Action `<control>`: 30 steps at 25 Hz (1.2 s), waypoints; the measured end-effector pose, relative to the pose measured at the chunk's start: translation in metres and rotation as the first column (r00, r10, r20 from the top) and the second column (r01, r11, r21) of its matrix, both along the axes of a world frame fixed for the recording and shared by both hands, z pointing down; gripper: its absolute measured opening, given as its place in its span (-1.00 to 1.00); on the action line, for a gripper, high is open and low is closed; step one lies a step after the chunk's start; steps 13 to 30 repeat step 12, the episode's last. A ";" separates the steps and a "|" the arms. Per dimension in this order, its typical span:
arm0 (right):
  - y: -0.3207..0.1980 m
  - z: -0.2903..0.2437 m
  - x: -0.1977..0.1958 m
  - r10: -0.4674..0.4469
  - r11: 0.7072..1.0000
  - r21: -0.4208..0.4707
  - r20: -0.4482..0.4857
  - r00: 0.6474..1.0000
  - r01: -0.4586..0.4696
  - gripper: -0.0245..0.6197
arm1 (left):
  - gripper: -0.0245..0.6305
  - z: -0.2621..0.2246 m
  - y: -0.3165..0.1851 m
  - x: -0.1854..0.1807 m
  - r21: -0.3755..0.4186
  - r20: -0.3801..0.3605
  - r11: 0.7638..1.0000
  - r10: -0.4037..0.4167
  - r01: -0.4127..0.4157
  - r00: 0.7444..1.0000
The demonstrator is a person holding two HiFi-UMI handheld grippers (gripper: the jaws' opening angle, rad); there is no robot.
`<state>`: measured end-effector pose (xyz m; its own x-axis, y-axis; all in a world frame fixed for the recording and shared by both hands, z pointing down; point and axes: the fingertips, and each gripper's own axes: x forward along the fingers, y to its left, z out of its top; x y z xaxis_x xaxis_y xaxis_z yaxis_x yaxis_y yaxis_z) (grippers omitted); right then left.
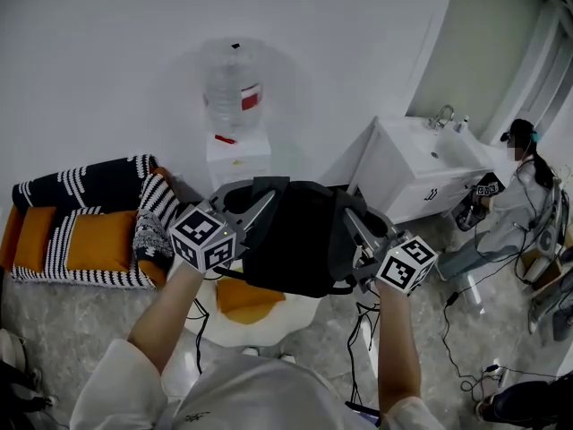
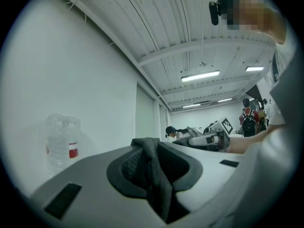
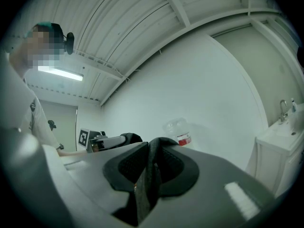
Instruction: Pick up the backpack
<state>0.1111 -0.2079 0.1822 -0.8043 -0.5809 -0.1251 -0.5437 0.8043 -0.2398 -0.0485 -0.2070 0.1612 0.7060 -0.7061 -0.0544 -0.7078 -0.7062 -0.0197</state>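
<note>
Backpack (image 1: 300, 240), black, hangs off the floor between both grippers in the head view, in front of a water dispenser (image 1: 237, 155). Only the gripper views show the hold: the left gripper (image 1: 255, 211) is clenched on a strap (image 2: 153, 175), and the right gripper (image 1: 356, 233) pinches another strap (image 3: 146, 184).

The backpack (image 1: 300, 236) hangs mid-frame, clamped at either side by the left gripper (image 1: 261, 209) and the right gripper (image 1: 355, 229), filling the gap between them. Just behind it stands the water dispenser (image 1: 238, 159). The striped sofa (image 1: 81, 231) blocks the left, the sink cabinet (image 1: 407, 182) the right. Open air lies along the bare wall (image 1: 107, 61) at upper left; cables (image 1: 452, 334) trail over the lower-right floor.
</note>
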 end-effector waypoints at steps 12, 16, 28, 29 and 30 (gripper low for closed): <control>-0.001 0.004 -0.007 -0.006 1.000 -0.007 -0.011 1.000 0.006 -0.74 | -0.73 0.001 -0.001 -0.007 -0.004 -0.004 1.000 -0.001 0.001 1.000; -0.001 0.004 -0.007 -0.006 1.000 -0.007 -0.011 1.000 0.006 -0.74 | -0.73 0.001 -0.001 -0.007 -0.004 -0.004 1.000 -0.001 0.001 1.000; -0.001 0.004 -0.007 -0.006 1.000 -0.007 -0.011 1.000 0.006 -0.74 | -0.73 0.001 -0.001 -0.007 -0.004 -0.004 1.000 -0.001 0.001 1.000; -0.001 0.004 -0.007 -0.006 1.000 -0.007 -0.011 1.000 0.006 -0.74 | -0.73 0.001 -0.001 -0.007 -0.004 -0.004 1.000 -0.001 0.001 1.000; -0.001 0.004 -0.007 -0.006 1.000 -0.007 -0.011 1.000 0.006 -0.74 | -0.73 0.001 -0.001 -0.007 -0.004 -0.004 1.000 -0.001 0.001 1.000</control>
